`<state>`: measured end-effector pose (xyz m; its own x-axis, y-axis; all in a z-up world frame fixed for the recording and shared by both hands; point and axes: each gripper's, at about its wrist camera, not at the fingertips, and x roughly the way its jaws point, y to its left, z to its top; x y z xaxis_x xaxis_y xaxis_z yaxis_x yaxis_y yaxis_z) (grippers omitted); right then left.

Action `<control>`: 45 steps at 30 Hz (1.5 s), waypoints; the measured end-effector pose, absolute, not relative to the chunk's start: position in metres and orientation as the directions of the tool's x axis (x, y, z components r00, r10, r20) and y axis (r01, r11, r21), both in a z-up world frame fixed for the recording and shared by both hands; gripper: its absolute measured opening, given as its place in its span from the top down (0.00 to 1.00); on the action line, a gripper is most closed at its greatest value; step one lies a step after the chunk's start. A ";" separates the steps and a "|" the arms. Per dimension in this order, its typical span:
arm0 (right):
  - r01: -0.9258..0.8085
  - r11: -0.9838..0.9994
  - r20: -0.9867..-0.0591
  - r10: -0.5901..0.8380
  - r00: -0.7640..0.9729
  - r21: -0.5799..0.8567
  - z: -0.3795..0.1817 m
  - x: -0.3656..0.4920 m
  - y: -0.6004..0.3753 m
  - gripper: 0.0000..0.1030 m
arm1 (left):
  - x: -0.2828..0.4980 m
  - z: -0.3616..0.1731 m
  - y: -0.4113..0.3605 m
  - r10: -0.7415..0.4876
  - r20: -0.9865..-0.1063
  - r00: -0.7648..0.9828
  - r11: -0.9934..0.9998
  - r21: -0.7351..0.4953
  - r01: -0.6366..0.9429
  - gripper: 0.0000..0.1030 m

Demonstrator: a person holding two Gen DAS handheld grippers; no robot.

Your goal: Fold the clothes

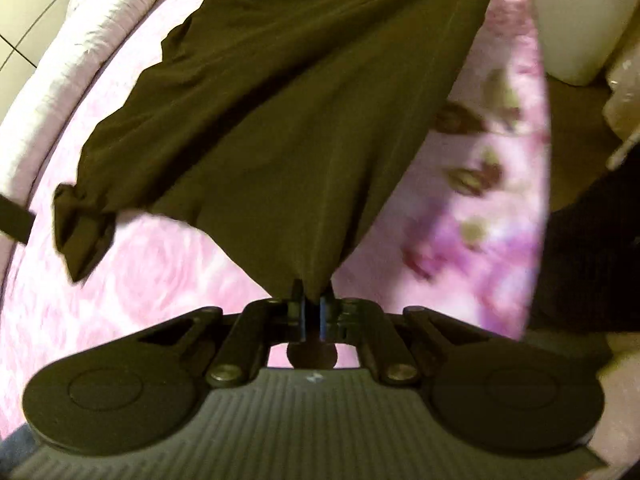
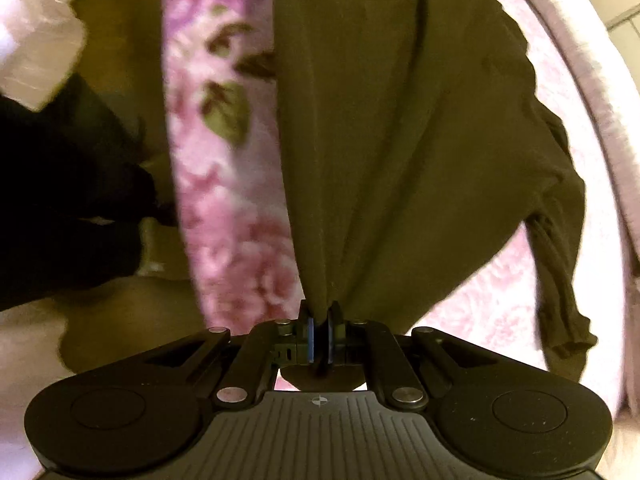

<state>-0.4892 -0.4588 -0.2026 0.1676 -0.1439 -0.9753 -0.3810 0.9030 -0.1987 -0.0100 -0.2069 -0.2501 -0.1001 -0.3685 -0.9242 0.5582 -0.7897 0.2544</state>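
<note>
A dark olive-brown long-sleeved garment hangs stretched above a pink floral bedspread. My left gripper is shut on one corner of its hem, the cloth fanning away from the fingers. One sleeve with a bunched cuff dangles at the left. In the right wrist view the same garment drapes in long folds, and my right gripper is shut on another corner of it. A sleeve trails down at the right with its cuff near the bedspread.
The bed's pale quilted edge curves along the left. A white bin-like container stands beyond the bed at top right. A person's dark clothing fills the left of the right wrist view over a brown floor.
</note>
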 end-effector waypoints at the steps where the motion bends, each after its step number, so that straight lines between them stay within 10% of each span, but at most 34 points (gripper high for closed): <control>1: -0.393 0.901 -0.978 -0.126 0.166 -0.183 -0.200 -0.491 -0.455 0.96 | -0.009 -0.244 -0.196 -0.340 -0.935 -0.096 -0.797 0.232 0.558 0.97; 11: -0.418 0.903 -0.993 -0.065 0.096 -0.099 -0.243 -0.499 -0.435 0.84 | -0.008 -0.296 -0.157 -0.090 -0.996 0.020 -0.797 0.084 0.598 0.83; 16: -0.368 0.922 -0.992 -0.105 0.068 -0.122 -0.223 -0.509 -0.463 0.42 | 0.024 -0.251 -0.194 -0.158 -0.987 0.020 -0.684 0.124 0.719 0.74; 28: -0.007 0.939 -0.915 -0.334 0.226 -0.344 -0.157 -0.404 -0.580 0.42 | 0.118 -0.198 -0.426 -0.486 -0.873 0.054 -0.337 0.244 0.909 0.61; 45: 0.228 0.945 -0.885 -0.304 0.352 -0.234 -0.179 -0.226 -0.687 0.42 | 0.110 -0.324 -0.681 -0.396 -0.911 -0.119 -0.610 0.164 0.775 0.63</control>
<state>-0.2260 -0.6871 -0.1794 0.3516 -0.3040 -0.8854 0.2285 0.9451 -0.2338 0.1100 -0.6812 -0.3238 -0.1191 -0.3957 -0.9106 0.7750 -0.6103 0.1639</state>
